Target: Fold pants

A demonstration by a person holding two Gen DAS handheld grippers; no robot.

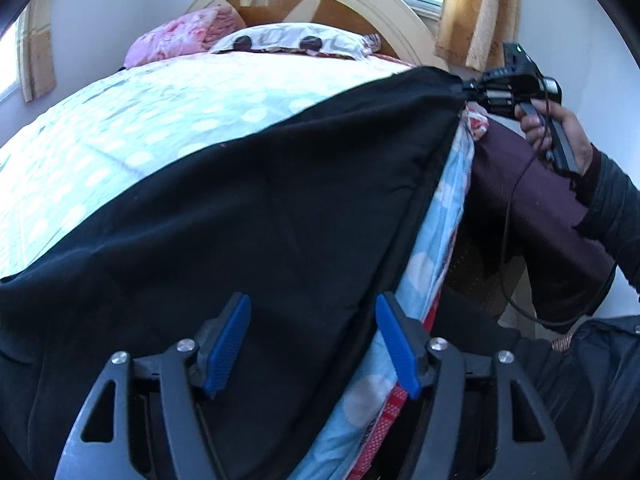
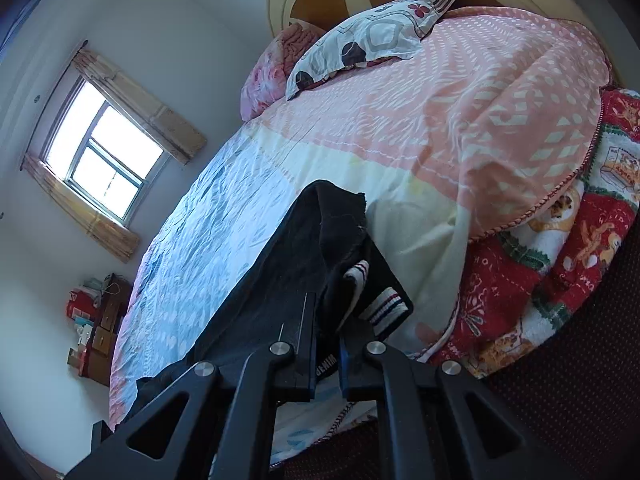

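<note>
Bed (image 1: 120, 128): we see a light blue dotted sheet, headboard at 12 o'clock.
Pants (image 1: 260, 208): black, spread across the bed's near edge, running from 8 o'clock up to 2 o'clock in the left wrist view.
Right gripper (image 2: 326, 356): we see its 2 fingers clenched on the pants' striped waistband end.
Left gripper (image 1: 312, 344): jaws apart above the pants, pads not pressing the cloth.
Pillow (image 2: 368, 40): patterned, at 12 o'clock.
</note>
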